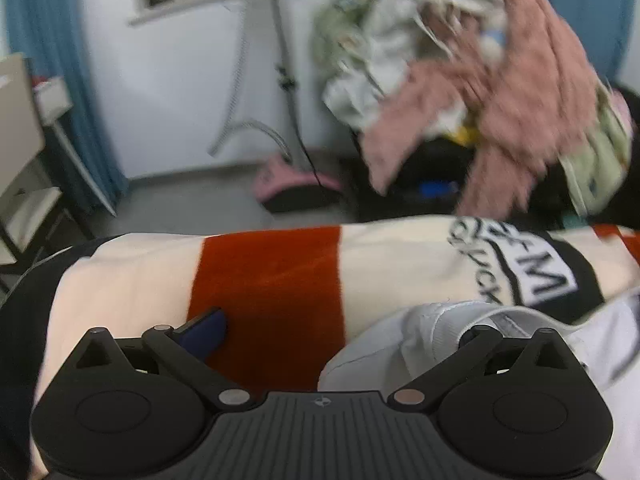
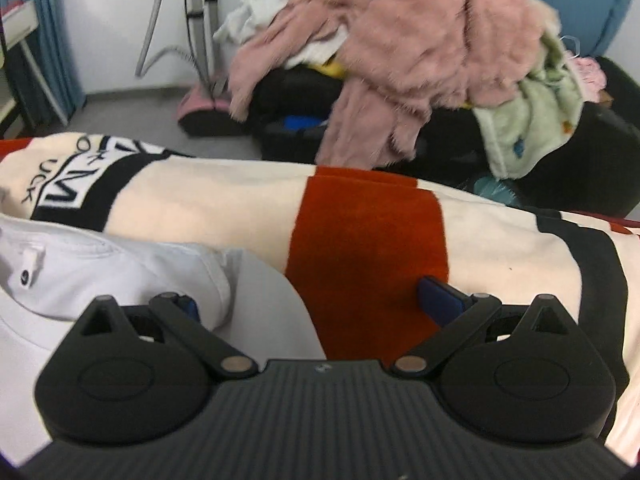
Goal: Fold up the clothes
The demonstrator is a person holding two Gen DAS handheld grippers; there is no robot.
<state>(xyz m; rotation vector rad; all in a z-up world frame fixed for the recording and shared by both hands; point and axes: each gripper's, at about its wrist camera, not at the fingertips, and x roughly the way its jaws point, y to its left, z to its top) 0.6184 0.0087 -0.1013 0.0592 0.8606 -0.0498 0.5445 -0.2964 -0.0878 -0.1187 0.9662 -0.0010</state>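
White garment lies at lower left of the right wrist view, lower right of the left wrist view, on a cream, red and black blanket. Left gripper stands wide, one finger hidden behind white fabric. Right gripper likewise wide, holding nothing. Judged step: positioning for a grasp. Next move calls for closing on an edge. Heaped laundry occupies upper right.

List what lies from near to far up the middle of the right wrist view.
Right claw, open → white T-shirt → red stripe of the cream blanket → pink fluffy garment on the clothes pile.
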